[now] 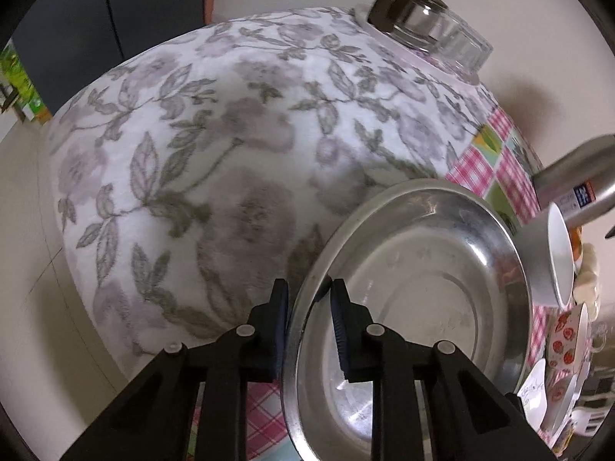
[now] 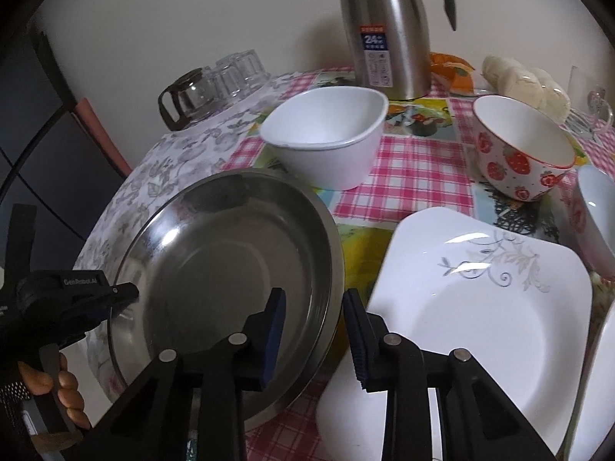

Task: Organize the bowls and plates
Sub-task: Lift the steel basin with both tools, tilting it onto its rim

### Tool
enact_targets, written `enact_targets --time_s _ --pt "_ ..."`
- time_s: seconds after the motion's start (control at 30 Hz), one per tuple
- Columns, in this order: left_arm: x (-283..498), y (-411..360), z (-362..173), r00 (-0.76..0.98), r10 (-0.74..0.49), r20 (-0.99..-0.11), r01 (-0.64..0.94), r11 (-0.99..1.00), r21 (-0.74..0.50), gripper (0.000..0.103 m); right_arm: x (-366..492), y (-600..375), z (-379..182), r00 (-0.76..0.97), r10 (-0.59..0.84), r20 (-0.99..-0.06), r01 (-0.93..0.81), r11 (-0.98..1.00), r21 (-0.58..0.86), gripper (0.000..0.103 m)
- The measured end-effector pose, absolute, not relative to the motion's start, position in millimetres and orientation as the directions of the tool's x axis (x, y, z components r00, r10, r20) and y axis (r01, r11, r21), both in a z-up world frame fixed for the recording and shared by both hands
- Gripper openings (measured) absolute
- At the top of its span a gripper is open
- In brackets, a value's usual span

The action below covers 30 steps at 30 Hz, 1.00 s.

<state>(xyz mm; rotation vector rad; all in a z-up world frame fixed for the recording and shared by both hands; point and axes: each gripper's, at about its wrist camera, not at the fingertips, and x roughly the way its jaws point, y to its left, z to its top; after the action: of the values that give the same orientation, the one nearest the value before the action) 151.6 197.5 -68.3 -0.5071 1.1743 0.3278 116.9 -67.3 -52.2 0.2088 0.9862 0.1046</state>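
Left tool [image 1: 305, 299]: straddles the near rim of the steel plate [image 1: 415, 299], one pad outside, one inside. Narrowed to a slim gap, seemingly pinching the rim.
Right tool [image 2: 313, 319]: astride the same plate's opposite rim, jaws part closed — whether the pads press yet I cannot tell.
Steel plate: on the tabletop [image 2: 415, 176], partly over the floral cloth [image 1: 215, 146]. Thin, stiff, likely light and slippery — the rim is the only real hold.
Square white plate [image 2: 480, 315]: just beside it, probably ceramic, so breakable.
White bowl [image 2: 326, 134], strawberry bowl [image 2: 519, 153]: farther back, upright and apart.
Steel flask [image 2: 384, 27]: near the wall.
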Motion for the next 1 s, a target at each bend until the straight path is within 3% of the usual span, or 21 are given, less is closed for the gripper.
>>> enact_targets --time_s 0.47,1.0 --pt "152.7 208.3 -76.0 0.361 -0.024 -0.932 -0.525 0.821 -0.225 0.027 119.9 -51.9 -73.1 0.512 0.182 -0.839 -0.010 0.978 0.206 0.018" --pt "153.5 208.9 -66.1 0.399 -0.043 -0.916 -0.496 0.830 -0.255 0.024 116.5 -44.9 -45.8 0.565 0.158 -0.810 -0.045 0.986 0.160 0.018"
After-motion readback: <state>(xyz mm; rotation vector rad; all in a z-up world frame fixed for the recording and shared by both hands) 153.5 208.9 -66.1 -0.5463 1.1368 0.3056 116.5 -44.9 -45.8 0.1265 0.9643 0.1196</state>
